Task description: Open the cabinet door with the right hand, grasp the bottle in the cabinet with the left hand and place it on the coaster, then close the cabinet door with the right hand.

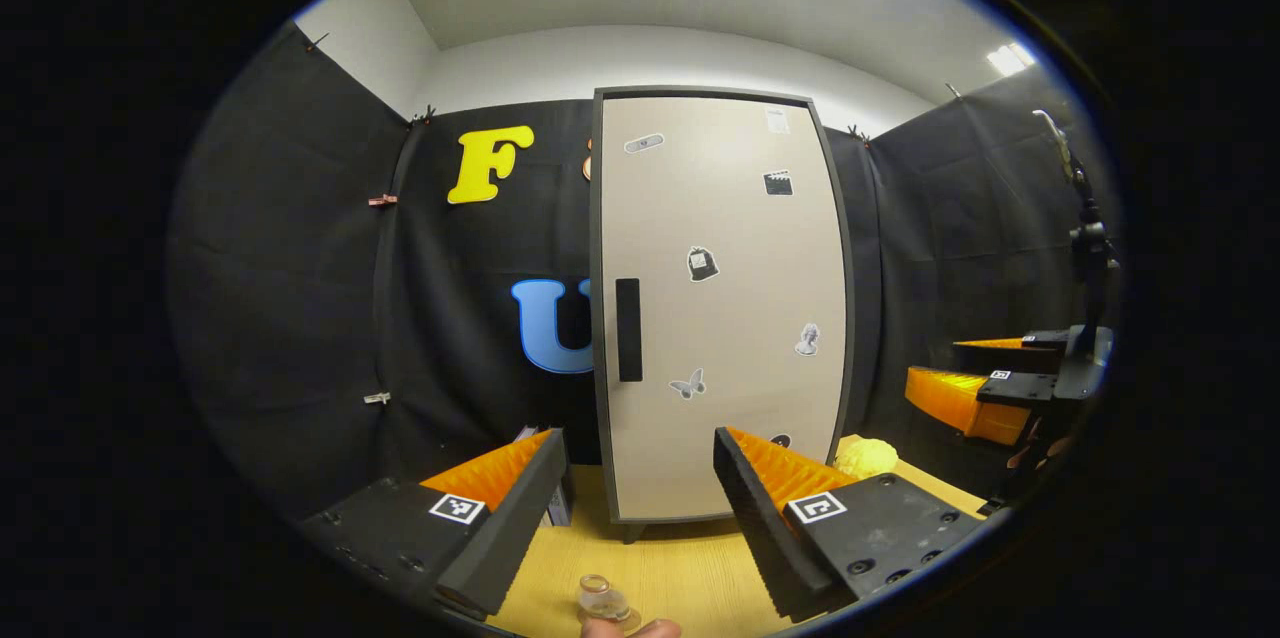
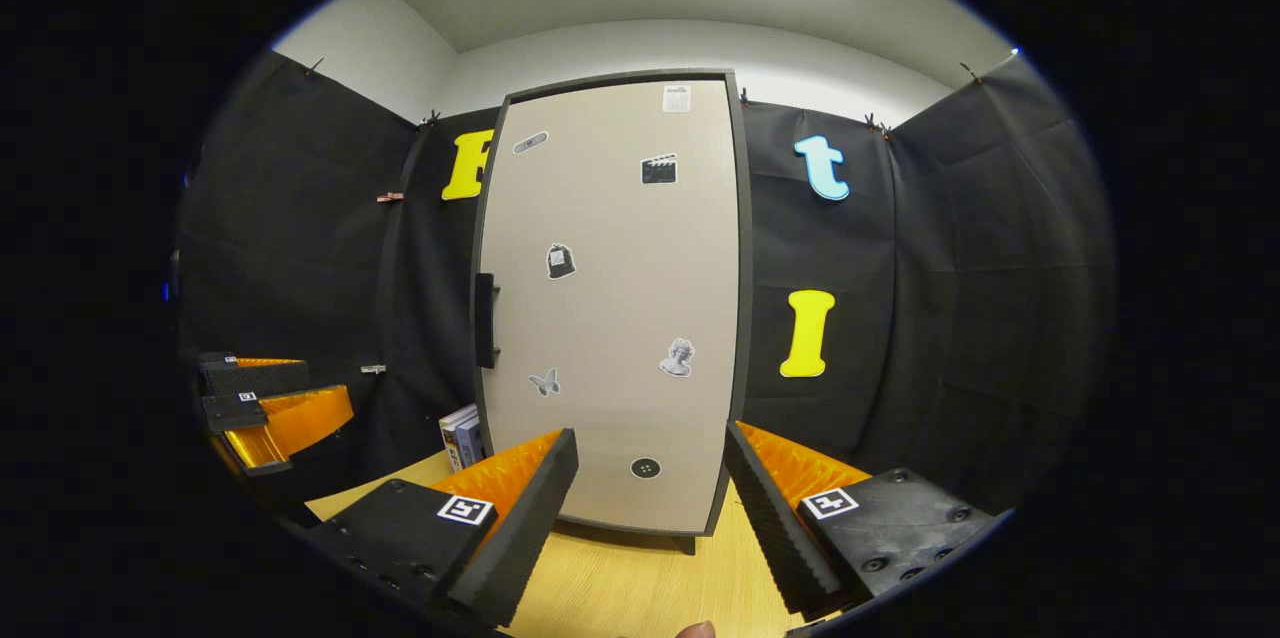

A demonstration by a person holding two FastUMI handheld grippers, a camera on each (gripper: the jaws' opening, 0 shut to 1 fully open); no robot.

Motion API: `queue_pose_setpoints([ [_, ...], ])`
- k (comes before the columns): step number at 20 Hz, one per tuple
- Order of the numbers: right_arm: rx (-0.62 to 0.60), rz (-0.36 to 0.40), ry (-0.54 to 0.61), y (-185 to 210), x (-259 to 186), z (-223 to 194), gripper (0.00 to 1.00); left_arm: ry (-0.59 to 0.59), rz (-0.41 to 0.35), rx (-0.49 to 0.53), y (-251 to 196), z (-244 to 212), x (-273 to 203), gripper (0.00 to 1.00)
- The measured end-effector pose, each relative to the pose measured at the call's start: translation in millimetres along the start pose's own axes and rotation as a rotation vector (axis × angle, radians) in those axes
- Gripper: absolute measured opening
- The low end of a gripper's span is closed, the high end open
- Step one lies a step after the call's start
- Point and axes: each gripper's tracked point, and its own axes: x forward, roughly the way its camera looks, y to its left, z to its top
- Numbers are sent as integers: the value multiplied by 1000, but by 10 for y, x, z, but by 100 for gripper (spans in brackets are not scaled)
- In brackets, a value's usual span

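Note:
The cabinet [image 1: 720, 318] stands on the wooden table with its beige, stickered door [image 2: 610, 298] shut. A black vertical handle [image 1: 628, 329] [image 2: 485, 320] sits at the door's left edge. The door hides whatever is inside. My left gripper [image 1: 638, 438] is open and empty, held in front of the door's lower part. My right gripper [image 2: 652, 433] is open too, also short of the door; it shows far right in the left gripper view [image 1: 950, 368]. The left gripper [image 2: 240, 388] appears at the far left of the right gripper view.
A small clear glass object [image 1: 600, 598] sits on the table [image 1: 680, 568] near the front edge, with a fingertip [image 1: 632, 629] beside it. Books [image 2: 460, 436] stand left of the cabinet. A yellow lumpy thing [image 1: 866, 458] lies to its right. Black cloth walls surround the booth.

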Motion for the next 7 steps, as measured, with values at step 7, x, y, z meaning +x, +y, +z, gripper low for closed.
queue_pose_setpoints([
  [7, 9, 6, 9, 33, 46, -23, 96, 2, 28, 2, 115, -20, -14, 94],
])
